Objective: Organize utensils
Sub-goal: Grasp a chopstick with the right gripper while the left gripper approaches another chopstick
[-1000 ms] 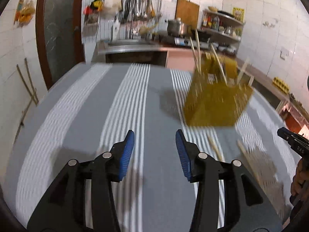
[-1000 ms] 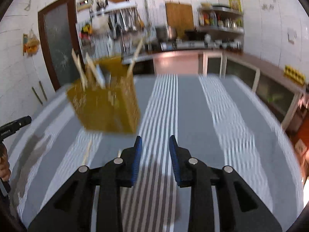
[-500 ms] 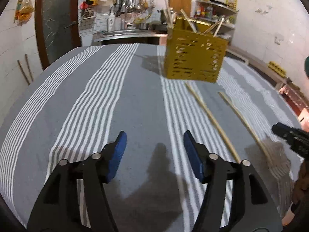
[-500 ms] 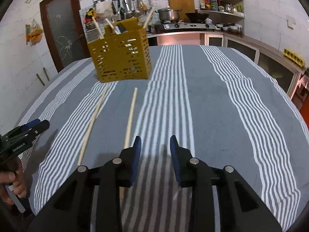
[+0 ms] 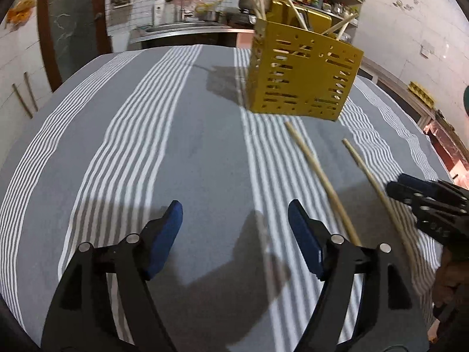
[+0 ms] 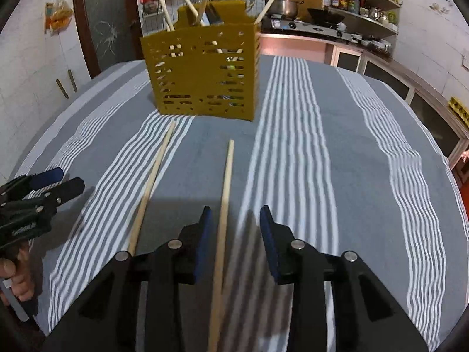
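Observation:
A yellow perforated utensil holder [image 5: 304, 79] [image 6: 202, 76] stands at the far side of the table with several wooden sticks in it. Two long wooden sticks lie on the striped cloth in front of it. My right gripper [image 6: 236, 226] [image 5: 397, 183] is open low over the right-hand stick [image 6: 225, 176] [image 5: 369, 176], which runs between its jaws near the left pad, untouched. The other stick [image 6: 152, 182] [image 5: 319, 173] lies free, just right of my left gripper [image 5: 234, 220] [image 6: 69, 179]. The left jaws are opening wide, with only cloth between them.
A grey cloth with white stripes [image 5: 146, 146] covers the round table. Behind it stand a kitchen counter with a sink [image 5: 187, 28], a stove [image 6: 307, 26], shelves and a dark door [image 6: 102, 29]. A hand [image 6: 14, 275] holds the left gripper.
Both grippers dropped closer to the cloth and the holder. The left jaws spread wider. The right gripper came over the right-hand stick, which now lies between its jaws.

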Tool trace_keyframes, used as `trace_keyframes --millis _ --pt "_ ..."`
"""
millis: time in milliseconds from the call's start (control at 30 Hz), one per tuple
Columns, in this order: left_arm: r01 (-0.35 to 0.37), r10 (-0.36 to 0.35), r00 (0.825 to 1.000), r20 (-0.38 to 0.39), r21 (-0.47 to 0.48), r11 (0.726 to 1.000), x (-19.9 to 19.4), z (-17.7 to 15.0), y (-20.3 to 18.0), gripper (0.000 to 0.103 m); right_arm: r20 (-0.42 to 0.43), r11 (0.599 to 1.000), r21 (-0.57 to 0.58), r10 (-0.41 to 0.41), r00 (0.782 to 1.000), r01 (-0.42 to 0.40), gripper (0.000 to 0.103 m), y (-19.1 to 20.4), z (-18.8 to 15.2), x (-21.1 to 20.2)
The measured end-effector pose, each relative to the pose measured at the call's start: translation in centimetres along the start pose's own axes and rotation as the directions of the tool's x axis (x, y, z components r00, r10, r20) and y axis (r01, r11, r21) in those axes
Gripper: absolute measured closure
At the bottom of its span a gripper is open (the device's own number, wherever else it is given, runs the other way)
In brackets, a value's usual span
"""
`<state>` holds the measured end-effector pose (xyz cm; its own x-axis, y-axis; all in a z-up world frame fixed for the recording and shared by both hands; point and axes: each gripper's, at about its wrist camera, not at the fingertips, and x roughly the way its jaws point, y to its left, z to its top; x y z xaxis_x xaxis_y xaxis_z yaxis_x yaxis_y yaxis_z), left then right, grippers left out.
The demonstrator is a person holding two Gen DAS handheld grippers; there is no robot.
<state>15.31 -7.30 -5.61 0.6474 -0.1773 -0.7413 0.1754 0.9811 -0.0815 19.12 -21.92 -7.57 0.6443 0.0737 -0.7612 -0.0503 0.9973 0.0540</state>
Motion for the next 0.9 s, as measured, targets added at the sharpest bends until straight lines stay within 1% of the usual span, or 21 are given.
trace_keyframes --millis 67,133,267,300,367,433,467,633,733,900 --pt "0.009 -0.009 1.0 -0.012 0.025 1.0 0.5 1.1 -0.7 0.028 -0.016 1.0 -0.009 0.015 1.0 -0.015 0.069 0.4 0.7 0.9" --pt "0.018 -0.017 1.0 -0.02 0.027 0.999 0.8 1.8 -0.9 0.025 -0.043 1.0 -0.029 0.001 0.999 -0.002 0.069 0.8 1.3 2.0" --pt "0.011 -0.011 1.0 -0.019 0.033 0.999 1.4 3.1 -1.6 0.024 -0.067 1.0 -0.019 -0.018 0.998 0.017 0.07 0.4 2.3 3.3" --pt "0.011 -0.01 1.0 -0.021 0.032 0.999 1.6 3.4 -1.8 0.024 -0.071 0.999 -0.019 -0.033 0.997 0.032 0.071 0.2 2.5 3.6" --pt "0.013 -0.012 1.0 -0.024 0.034 0.999 2.0 3.8 -2.2 0.024 -0.079 0.998 -0.024 -0.065 0.995 0.063 0.081 -0.3 2.8 3.9" --pt "0.016 -0.015 0.999 -0.03 0.038 0.999 2.4 4.1 -2.7 0.024 -0.087 0.997 -0.008 -0.081 0.993 0.081 0.093 -1.5 3.0 4.1" --pt "0.017 -0.016 0.999 -0.034 0.042 0.999 2.6 4.2 -3.0 0.024 -0.089 0.996 0.001 -0.088 0.992 0.089 0.095 -2.1 3.1 4.1" --pt "0.023 -0.02 0.998 -0.06 0.05 0.998 4.1 5.0 -4.4 0.024 -0.095 0.992 0.045 -0.111 0.989 0.115 0.097 -4.9 3.2 4.1" --pt "0.02 -0.013 0.995 -0.095 0.078 0.997 5.6 5.6 -5.8 0.024 -0.096 0.991 0.06 -0.116 0.989 0.123 0.097 -6.0 3.2 4.1" --pt "-0.015 0.035 0.985 -0.166 0.121 0.993 8.0 5.8 -7.6 0.024 -0.099 0.99 0.068 -0.114 0.989 0.121 0.097 -6.4 3.5 4.4"
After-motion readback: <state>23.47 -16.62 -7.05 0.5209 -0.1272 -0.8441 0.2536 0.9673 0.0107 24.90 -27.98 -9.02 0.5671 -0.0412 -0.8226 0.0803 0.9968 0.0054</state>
